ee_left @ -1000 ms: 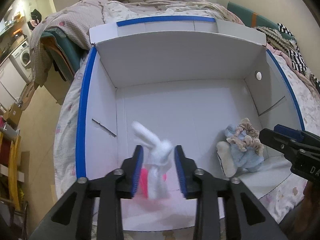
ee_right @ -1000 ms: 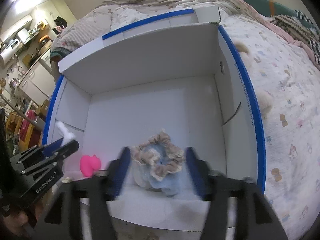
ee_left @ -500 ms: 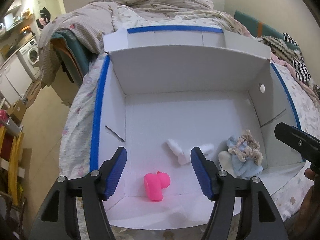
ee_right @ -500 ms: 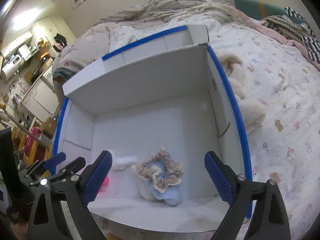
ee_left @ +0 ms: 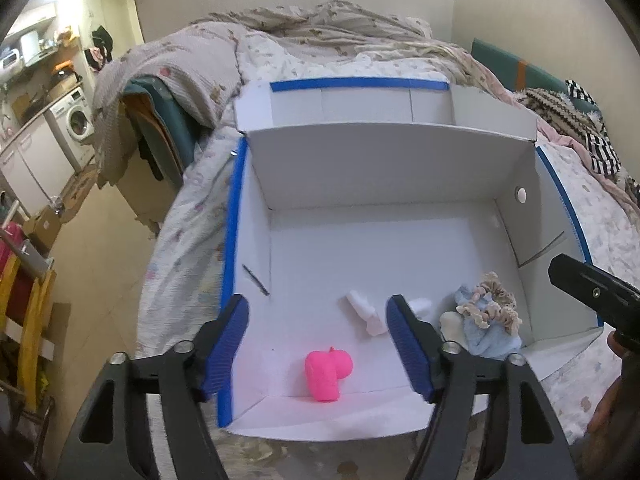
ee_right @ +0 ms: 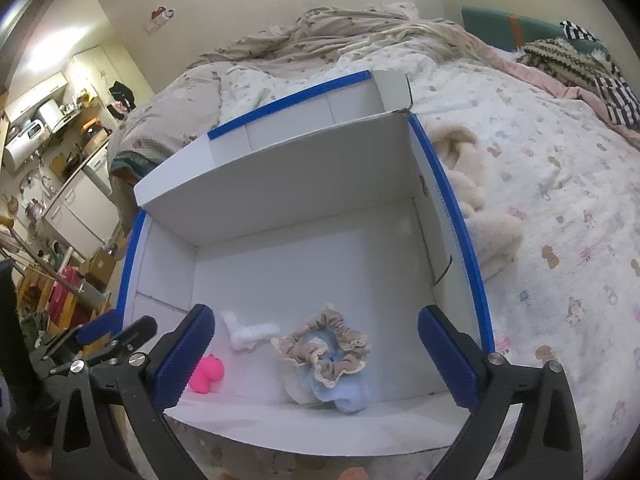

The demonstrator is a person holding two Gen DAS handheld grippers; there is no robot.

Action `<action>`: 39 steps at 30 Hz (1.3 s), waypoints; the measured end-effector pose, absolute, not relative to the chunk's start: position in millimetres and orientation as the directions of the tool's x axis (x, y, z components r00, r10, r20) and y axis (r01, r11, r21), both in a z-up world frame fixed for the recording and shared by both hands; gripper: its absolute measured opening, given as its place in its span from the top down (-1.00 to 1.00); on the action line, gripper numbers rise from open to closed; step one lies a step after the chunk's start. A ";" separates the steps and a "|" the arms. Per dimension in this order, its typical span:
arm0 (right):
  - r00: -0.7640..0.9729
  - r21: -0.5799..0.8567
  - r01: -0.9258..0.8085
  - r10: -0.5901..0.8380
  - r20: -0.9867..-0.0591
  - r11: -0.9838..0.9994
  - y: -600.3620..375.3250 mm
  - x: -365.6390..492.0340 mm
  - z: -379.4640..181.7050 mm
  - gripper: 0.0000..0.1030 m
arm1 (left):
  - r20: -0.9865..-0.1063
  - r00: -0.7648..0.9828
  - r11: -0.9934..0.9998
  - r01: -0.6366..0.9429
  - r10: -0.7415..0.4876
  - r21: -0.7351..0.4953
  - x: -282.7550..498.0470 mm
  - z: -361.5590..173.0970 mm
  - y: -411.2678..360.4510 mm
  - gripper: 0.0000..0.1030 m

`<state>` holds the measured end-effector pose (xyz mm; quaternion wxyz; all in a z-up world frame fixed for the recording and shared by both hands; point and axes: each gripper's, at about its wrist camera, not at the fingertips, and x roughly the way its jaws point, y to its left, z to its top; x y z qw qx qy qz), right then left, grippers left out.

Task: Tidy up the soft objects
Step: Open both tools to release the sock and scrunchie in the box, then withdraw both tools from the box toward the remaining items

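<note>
two grippers hang over a white box [ee_left: 384, 184] with blue-taped edges, sitting on the bed [ee_right: 560, 208]. over on the left, the left gripper [ee_left: 318, 344] has its jaws opening, blue pads apart and gripping nothing; the pink toy [ee_left: 328, 374] lies on the box floor between them, untouched. just right of it, further in, the white plush piece [ee_left: 366, 312] lies flat on the floor. next along, the blue plush [ee_right: 340, 388] sits in the box's near right corner with a beige scrunchie [ee_right: 324, 344] resting on top. the right gripper [ee_right: 316, 356] has its jaws opening too, spread wide to either side of that bundle and clear of it. far right, outside the box, a cream plush [ee_right: 476, 208] lies against the box wall on the bedsheet.
</note>
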<state>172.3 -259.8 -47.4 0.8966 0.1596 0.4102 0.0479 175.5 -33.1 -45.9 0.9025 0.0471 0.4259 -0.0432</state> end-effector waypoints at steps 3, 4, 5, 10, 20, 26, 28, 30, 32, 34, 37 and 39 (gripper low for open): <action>0.665 0.328 0.037 0.222 -0.713 0.944 -257.5 168.7 -47.4 -1.00 | -0.766 0.642 0.993 0.110 -0.039 0.041 169.7 -42.1 -25.7 -0.42; 0.671 0.321 0.032 0.218 -0.709 0.947 -256.4 166.9 -46.6 -1.00 | -0.764 0.644 0.993 0.107 -0.039 0.040 168.0 -41.7 -23.4 -0.42; 0.677 0.310 0.029 0.209 -0.706 0.950 -255.1 164.6 -45.3 -1.00 | -0.762 0.646 0.994 0.105 -0.038 0.039 166.1 -40.7 -20.6 -0.42; 0.703 0.274 0.027 0.176 -0.689 0.961 -251.9 157.4 -39.6 -1.00 | -0.741 0.671 0.997 0.074 -0.023 0.036 154.3 -32.5 -5.2 -0.42; 0.687 0.257 0.020 0.173 -0.706 0.966 -247.1 138.9 -37.3 -1.00 | -0.747 0.662 0.998 -0.052 0.057 0.029 137.9 -31.5 33.1 -0.42; 0.643 0.261 -0.002 0.201 -0.739 0.965 -238.0 124.8 -49.6 -1.00 | -0.789 0.607 0.994 -0.101 0.095 0.042 126.5 -47.5 51.5 -0.42; 0.641 0.253 -0.016 0.204 -0.740 0.967 -233.6 117.9 -50.9 -1.00 | -0.793 0.601 0.992 -0.117 0.103 0.041 122.9 -50.0 58.3 -0.42; 0.633 0.253 -0.028 0.213 -0.744 0.967 -229.6 111.1 -52.5 -1.00 | -0.801 0.588 0.990 -0.134 0.109 0.037 119.0 -53.9 67.4 -0.42; 0.625 0.262 -0.043 0.230 -0.746 0.964 -226.7 104.5 -54.8 -1.00 | -0.813 0.571 0.988 -0.149 0.111 0.030 115.5 -58.6 74.5 -0.42; 0.610 0.264 -0.064 0.247 -0.753 0.963 -222.6 97.2 -58.6 -1.00 | -0.831 0.546 0.986 -0.163 0.112 0.026 113.5 -66.0 81.2 -0.42; 0.580 0.263 -0.089 0.265 -0.771 0.961 -216.3 87.8 -64.8 -1.00 | -0.867 0.488 0.986 -0.167 0.103 0.023 115.4 -81.3 85.3 -0.42; 0.562 0.260 -0.096 0.267 -0.783 0.961 -213.6 83.9 -68.7 -1.00 | -0.888 0.450 0.987 -0.160 0.094 0.024 118.5 -91.4 84.5 -0.42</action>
